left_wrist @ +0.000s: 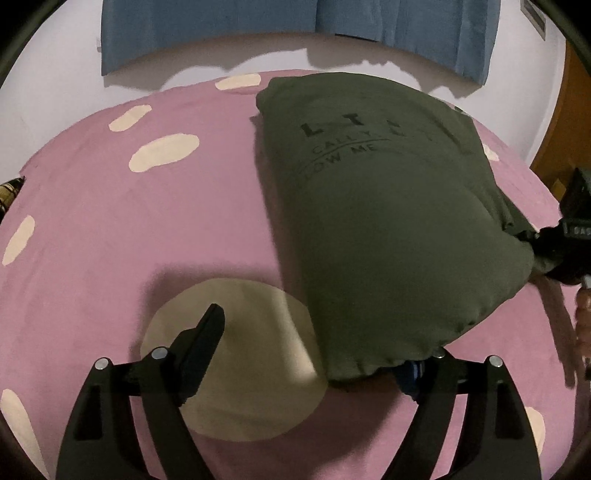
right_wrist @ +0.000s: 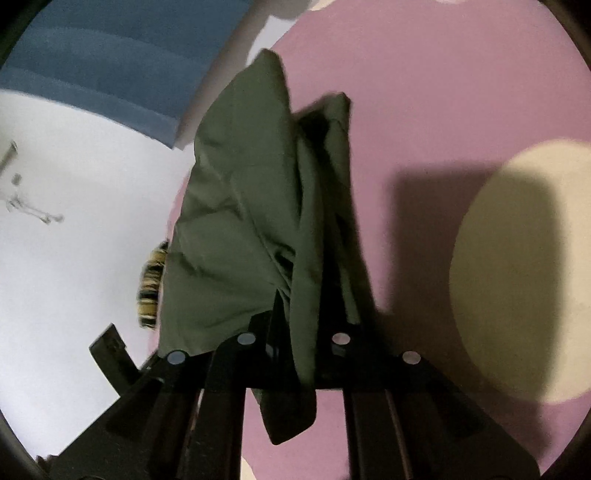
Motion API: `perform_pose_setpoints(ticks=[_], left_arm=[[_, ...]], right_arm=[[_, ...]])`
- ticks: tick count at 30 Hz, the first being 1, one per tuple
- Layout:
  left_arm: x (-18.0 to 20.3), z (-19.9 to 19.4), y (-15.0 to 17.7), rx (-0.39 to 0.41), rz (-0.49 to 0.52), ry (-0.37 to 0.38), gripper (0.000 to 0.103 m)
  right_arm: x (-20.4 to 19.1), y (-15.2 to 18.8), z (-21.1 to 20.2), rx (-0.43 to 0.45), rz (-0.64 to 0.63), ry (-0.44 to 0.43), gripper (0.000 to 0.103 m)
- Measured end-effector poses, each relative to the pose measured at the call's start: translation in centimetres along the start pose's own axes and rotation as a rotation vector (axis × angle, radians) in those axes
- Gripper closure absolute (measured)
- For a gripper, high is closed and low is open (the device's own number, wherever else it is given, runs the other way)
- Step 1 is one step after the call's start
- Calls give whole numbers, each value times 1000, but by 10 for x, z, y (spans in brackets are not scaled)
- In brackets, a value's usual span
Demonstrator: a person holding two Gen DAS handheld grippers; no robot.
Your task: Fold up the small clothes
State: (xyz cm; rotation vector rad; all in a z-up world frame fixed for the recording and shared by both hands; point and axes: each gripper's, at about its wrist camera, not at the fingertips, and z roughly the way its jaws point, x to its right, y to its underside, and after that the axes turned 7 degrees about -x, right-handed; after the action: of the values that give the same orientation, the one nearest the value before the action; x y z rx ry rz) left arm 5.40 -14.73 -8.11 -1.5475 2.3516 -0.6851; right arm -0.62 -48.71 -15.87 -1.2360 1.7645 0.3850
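A dark olive-green shirt (left_wrist: 388, 221) with black lettering lies partly folded on the pink spotted bed cover (left_wrist: 110, 221). Its near edge drapes over the right finger of my left gripper (left_wrist: 321, 332) and hides it. That gripper's left finger (left_wrist: 207, 332) stands bare over a cream spot, well apart from the cloth, so the gripper is open. My right gripper (right_wrist: 295, 325) is shut on a bunched edge of the shirt (right_wrist: 240, 221), lifting it off the cover. It also shows in the left wrist view as the right gripper (left_wrist: 554, 251), pinching the shirt's right corner.
A blue cloth (left_wrist: 258, 29) hangs on the white wall beyond the bed. A wooden door (left_wrist: 569, 129) stands at the right. A striped yellow-and-black item (right_wrist: 149, 291) sits at the bed's edge. The pink cover (right_wrist: 424, 110) stretches left of the shirt.
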Motion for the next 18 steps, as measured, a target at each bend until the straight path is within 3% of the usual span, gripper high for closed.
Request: perform_pose_setpoints(ticks=[6,11,18], left_arm=[[-4,2,1,-14,-22,23,18],[-5,2,2,-18,-25,29,18],[-9,4,3,-24,-38,55,17]], right_arm=[[12,1,-4,8,17,-35,95],[24,6,-4,29,49,-115,95],[44,10,-8,34,48,-136,95]])
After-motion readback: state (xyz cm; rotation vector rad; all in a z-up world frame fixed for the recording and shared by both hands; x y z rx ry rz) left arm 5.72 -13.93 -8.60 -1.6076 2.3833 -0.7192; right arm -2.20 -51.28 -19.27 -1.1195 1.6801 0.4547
